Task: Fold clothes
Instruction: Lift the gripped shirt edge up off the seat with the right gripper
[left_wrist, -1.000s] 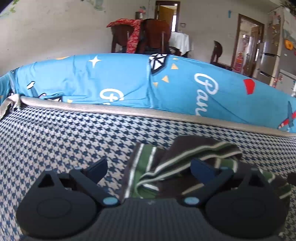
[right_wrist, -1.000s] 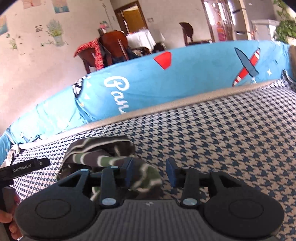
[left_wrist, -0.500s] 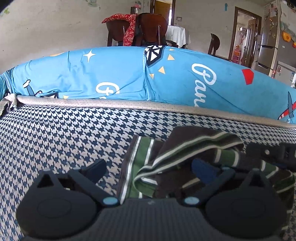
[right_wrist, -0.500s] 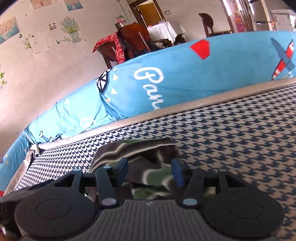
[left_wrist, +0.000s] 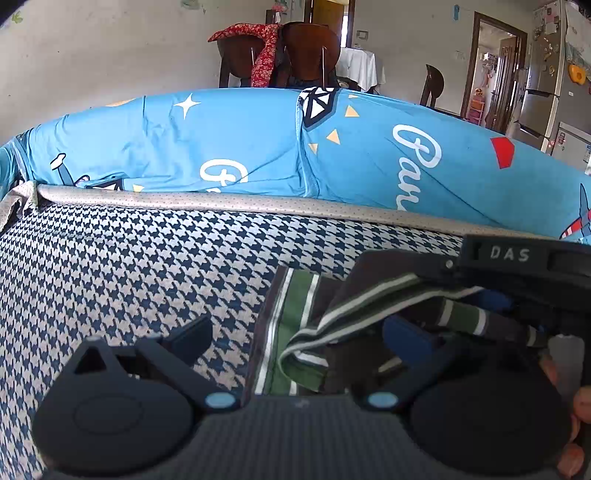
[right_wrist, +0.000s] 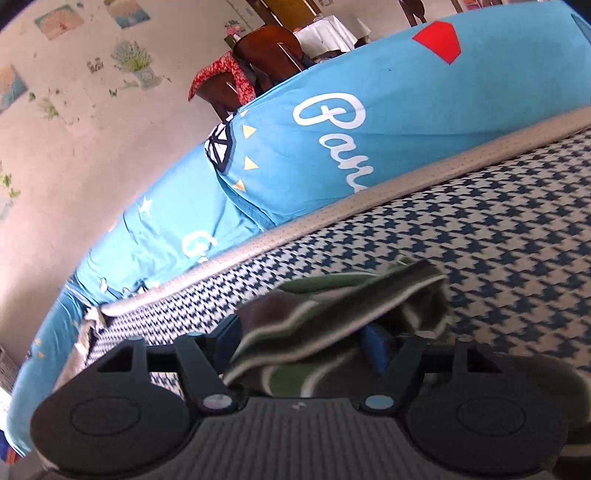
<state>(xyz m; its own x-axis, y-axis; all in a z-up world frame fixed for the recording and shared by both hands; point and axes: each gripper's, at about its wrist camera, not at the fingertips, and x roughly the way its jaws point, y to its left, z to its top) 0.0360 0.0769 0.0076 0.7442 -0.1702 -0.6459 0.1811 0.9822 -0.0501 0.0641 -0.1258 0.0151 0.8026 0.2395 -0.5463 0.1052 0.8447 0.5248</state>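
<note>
A crumpled garment (left_wrist: 295, 332) with dark brown, green and white stripes lies on the houndstooth surface (left_wrist: 129, 266). My left gripper (left_wrist: 295, 336) is open, its fingers straddling the garment's left part. My right gripper (right_wrist: 299, 343) is open too, tilted, with the garment (right_wrist: 332, 314) bunched between and over its fingers. The right gripper's body, marked DAS, also shows in the left wrist view (left_wrist: 517, 266), pressed against the garment's right side, with the person's fingers below it.
A blue printed cushion (left_wrist: 295, 147) runs along the far edge of the surface behind a grey piping strip (left_wrist: 221, 201). Beyond stand wooden chairs with a red cloth (left_wrist: 266, 48), a doorway and a fridge (left_wrist: 546, 92).
The right gripper has swung left and tilted, coming over the garment and into the left wrist view. The left gripper has edged closer. The garment has bunched up between them.
</note>
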